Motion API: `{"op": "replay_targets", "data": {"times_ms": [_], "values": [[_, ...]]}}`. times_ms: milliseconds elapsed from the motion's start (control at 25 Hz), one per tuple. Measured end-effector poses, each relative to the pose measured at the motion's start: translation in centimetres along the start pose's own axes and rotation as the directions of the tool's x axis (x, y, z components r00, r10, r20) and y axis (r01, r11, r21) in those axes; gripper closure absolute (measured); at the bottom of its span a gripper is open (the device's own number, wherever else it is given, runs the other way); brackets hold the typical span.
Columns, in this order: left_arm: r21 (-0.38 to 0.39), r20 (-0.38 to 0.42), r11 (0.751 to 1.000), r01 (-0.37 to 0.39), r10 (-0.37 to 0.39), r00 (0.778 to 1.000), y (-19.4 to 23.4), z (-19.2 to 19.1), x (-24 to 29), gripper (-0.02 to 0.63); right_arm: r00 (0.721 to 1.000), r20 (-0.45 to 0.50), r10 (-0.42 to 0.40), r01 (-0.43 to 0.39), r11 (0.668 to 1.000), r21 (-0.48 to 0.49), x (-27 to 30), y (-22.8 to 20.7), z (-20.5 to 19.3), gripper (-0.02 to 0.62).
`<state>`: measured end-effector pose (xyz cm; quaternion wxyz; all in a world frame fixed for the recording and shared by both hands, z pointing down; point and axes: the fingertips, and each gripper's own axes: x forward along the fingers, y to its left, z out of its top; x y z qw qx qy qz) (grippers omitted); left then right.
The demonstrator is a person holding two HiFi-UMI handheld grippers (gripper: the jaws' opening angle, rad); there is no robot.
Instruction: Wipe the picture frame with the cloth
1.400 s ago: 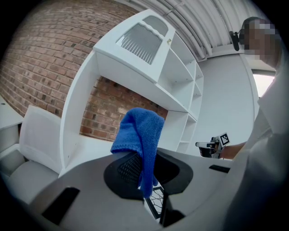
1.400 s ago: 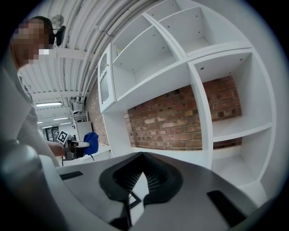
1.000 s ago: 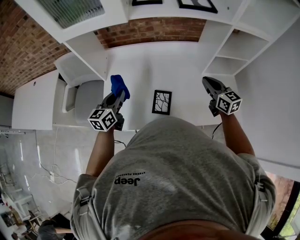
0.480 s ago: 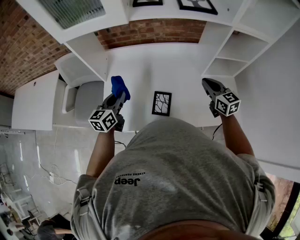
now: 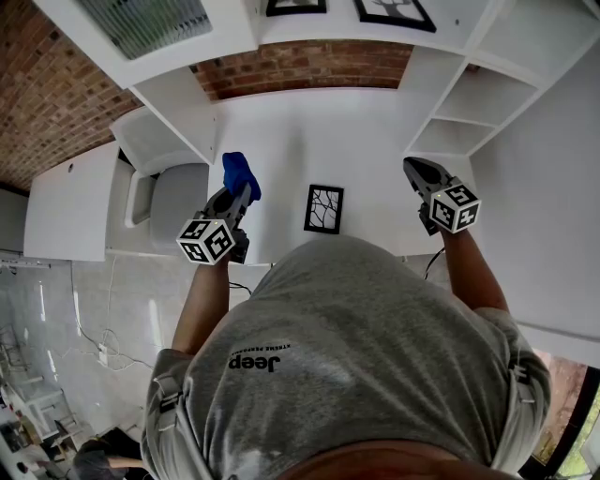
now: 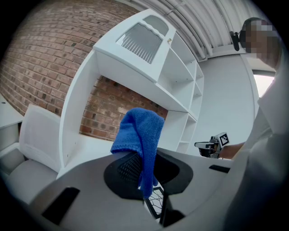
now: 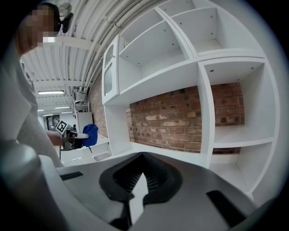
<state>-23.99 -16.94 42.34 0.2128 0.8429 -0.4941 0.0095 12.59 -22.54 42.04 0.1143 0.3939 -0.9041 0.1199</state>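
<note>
Left tongs (image 5: 240, 190): pinched on a blue cloth (image 5: 238, 172), and held over the left part of the white table (image 5: 309, 131), pointing away from the person.
Cloth: one fold was caught between the ribbed pads; the rest bunched up above the tips and a strip hung down past them in the left gripper view.
Picture frame (image 5: 323, 206): lay flat on the table near its front edge, between the two tongs and just ahead of the person's grey T-shirt (image 5: 356, 356). It had a black border around a white sheet with dark branching lines. It touched neither the cloth nor either pair of tongs.
Right tongs (image 5: 415, 169): pressed together with nothing between them, held over the right part of the table, well apart from the picture frame.
Marker cubes: one sat at the back of each pair of tongs, left (image 5: 204, 239) and right (image 5: 457, 206).
Shelving (image 5: 469, 98): white open compartments stood to the right of the table, just beside the right tongs.
Back wall (image 5: 300, 58): red brick behind the table.
Top shelf: two black-framed pictures (image 5: 394, 11) lay there, partly cut off by the picture's edge.
Left of table: a pale padded shape (image 5: 178, 192), possibly a seat, stood just beside the left tongs.
</note>
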Motion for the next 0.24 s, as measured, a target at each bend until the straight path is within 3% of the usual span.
{"op": "replay_targets", "data": {"times_ms": [240], "values": [[0.004,0.002,1.0,0.003,-0.003,1.0,-0.08,0.23,0.06,0.551,1.0,-0.002,0.004,-0.004,1.0,-0.01,0.09,0.04,0.21,0.581]]}}
